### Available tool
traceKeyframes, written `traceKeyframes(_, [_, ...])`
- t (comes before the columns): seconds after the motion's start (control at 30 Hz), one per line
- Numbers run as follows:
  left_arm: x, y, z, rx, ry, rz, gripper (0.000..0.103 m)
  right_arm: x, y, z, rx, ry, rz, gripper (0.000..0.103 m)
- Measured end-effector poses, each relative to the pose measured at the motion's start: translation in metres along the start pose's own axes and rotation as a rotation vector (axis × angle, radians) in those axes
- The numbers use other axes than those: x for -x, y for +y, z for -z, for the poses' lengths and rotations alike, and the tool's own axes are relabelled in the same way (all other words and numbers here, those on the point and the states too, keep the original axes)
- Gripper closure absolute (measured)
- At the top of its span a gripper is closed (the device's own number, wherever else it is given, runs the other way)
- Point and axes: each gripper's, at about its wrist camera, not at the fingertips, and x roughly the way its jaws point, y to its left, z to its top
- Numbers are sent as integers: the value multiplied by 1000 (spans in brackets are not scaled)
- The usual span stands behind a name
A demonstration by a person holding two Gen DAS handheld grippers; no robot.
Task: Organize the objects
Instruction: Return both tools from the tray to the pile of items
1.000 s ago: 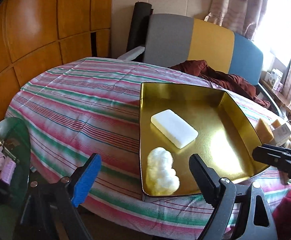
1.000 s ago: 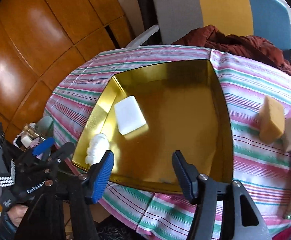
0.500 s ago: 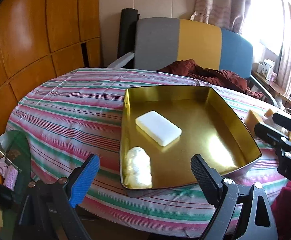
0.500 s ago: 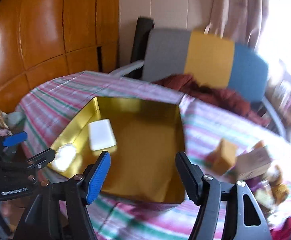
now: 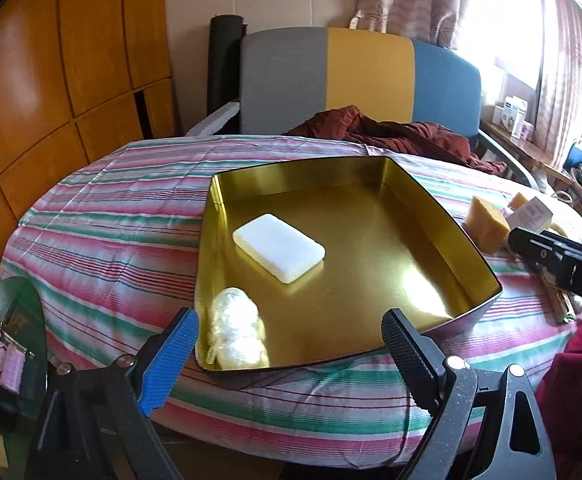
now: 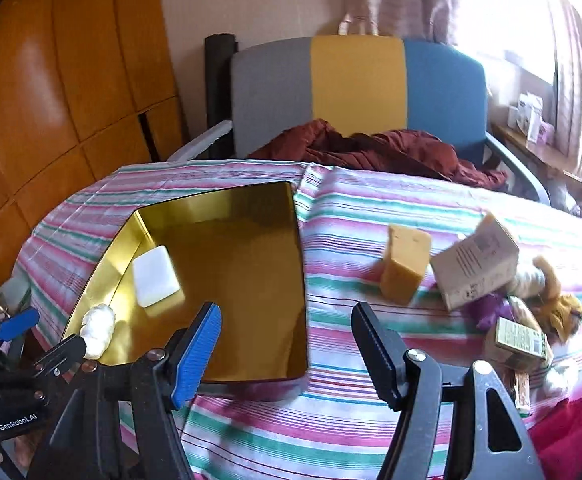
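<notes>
- Hovering over the tabletop [image 5: 103,236]: left tool [image 5: 291,344], jaws wide, empty.
- Right tool [image 6: 287,336], jaws parted, just opened further, empty.
- Gold tray [image 5: 471,252] holds white soap bar [image 5: 279,247] and cotton wad [image 5: 235,328].

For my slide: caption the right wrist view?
Open right gripper above striped cloth, between gold tray and yellow block.

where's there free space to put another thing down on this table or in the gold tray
Most of the gold tray floor is bare, right of the white bar and cotton wad. Striped cloth left of the tray is open. Crowded: past the yellow block, around the box.
</notes>
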Motion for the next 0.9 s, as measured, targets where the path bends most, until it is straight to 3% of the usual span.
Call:
traceKeyframes(0.37, [-3, -24, -9, -57, -4, 57, 10, 20, -93, -7, -161, 5, 110, 34])
traceKeyframes(0.7, [-8, -69, -20, -168, 9, 195, 10, 59, -213, -1, -425, -21, 285, 34])
traceKeyframes(0.83, [-12, -99, -25, -234, 29, 274, 10, 62, -246, 11, -508, -19, 305, 34])
traceKeyframes(0.9, [-13, -116, -29, -264, 37, 307, 10, 59, -259, 18, -580, 1, 255, 34])
